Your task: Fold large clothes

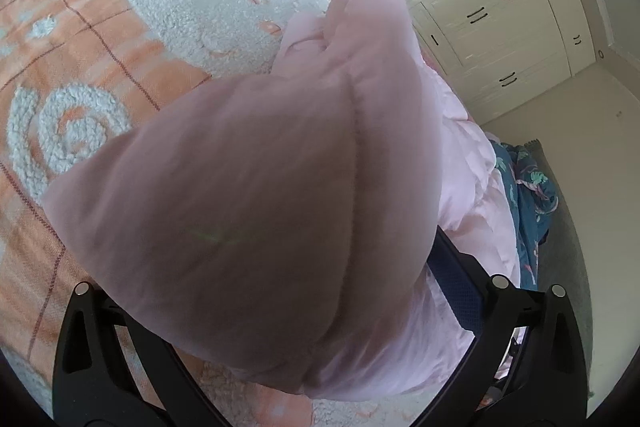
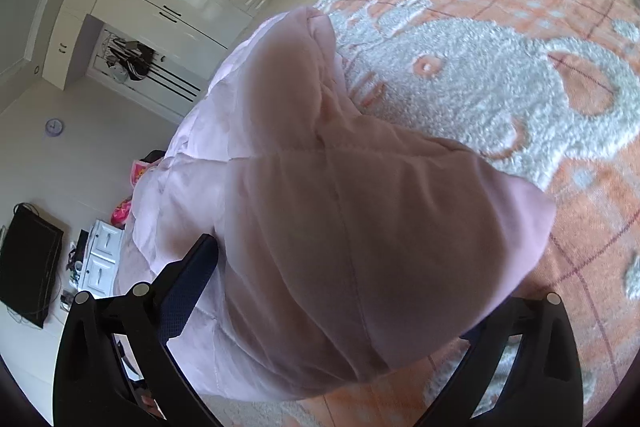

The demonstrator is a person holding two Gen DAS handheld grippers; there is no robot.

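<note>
Orange bedspread with a white fleecy bear pattern covers the bed, and glossy cream wardrobe doors line the wall behind it. We observe a pale pink quilted jacket lifted above the bedspread, its padded fabric bunched in front of both lenses. We note the left gripper clamped on a fold of the jacket, the cloth filling the space between its black arms and hiding the fingertips. We record the right gripper likewise closed on a fold of the same garment, one blue-padded finger showing at its side. The rest of the jacket hangs down toward the bed edge. A teal patterned quilt lies beyond it. In the right view a white drawer unit stands against the far wall with its drawers shut; contents not visible. A black television stands beside it
</note>
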